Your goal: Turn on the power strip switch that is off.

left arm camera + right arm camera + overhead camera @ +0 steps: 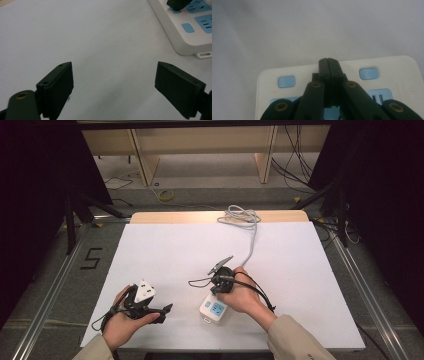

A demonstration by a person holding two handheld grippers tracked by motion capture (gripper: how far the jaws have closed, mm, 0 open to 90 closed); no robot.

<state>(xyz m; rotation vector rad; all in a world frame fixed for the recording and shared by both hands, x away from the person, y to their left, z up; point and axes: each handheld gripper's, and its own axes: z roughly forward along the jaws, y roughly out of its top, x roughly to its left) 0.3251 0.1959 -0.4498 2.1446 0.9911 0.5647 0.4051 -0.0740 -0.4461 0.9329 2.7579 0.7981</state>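
Observation:
A white power strip (214,310) with blue sockets lies on the white table near the front, and its grey cable (252,237) runs to the back edge. My right gripper (218,290) points down onto the strip's far end. In the right gripper view its jaws (328,61) are shut with nothing between them, and the tips sit on the power strip (394,67) between two blue buttons (286,81). My left gripper (166,313) rests low at the front left, pointing toward the strip. In its own view it (115,67) stands open over bare table, with the power strip (175,35) off to the upper right.
The white sheet (175,250) covers most of the table, with a wooden strip (165,216) showing at the back. The cable coils (240,214) at the back edge. Metal rails (60,270) run along both sides of the table.

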